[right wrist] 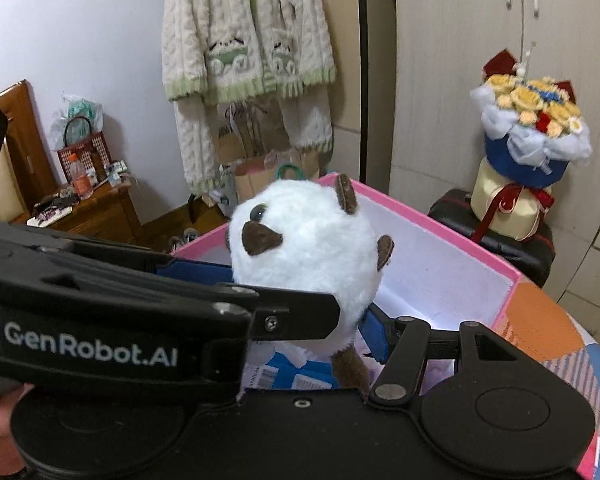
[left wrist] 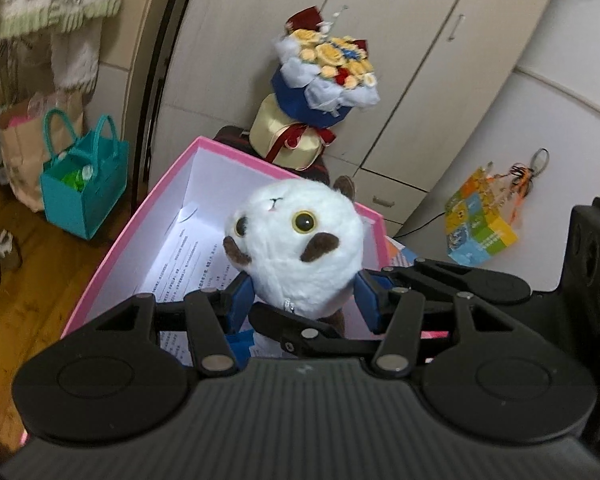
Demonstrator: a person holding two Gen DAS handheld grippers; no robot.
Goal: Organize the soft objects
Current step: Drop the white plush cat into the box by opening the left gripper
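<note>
Plush toy [left wrist: 300,236]: round white fuzzy head, brown ears & patches, yellow-ringed eyes. Sits btwn blue pads of left gripper [left wrist: 302,300] & right gripper [right wrist: 300,296], both half-open, clamped on it, above pink box [left wrist: 112,248].

The white plush cat with brown patches [left wrist: 300,236] sits over the open pink-rimmed cardboard box [left wrist: 168,200]; printed paper sheets [left wrist: 196,260] lie inside; a wrapped flower bouquet [left wrist: 324,80] stands behind.

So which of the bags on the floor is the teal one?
The small teal bag with two looped handles, beside the brown paper bag.
</note>
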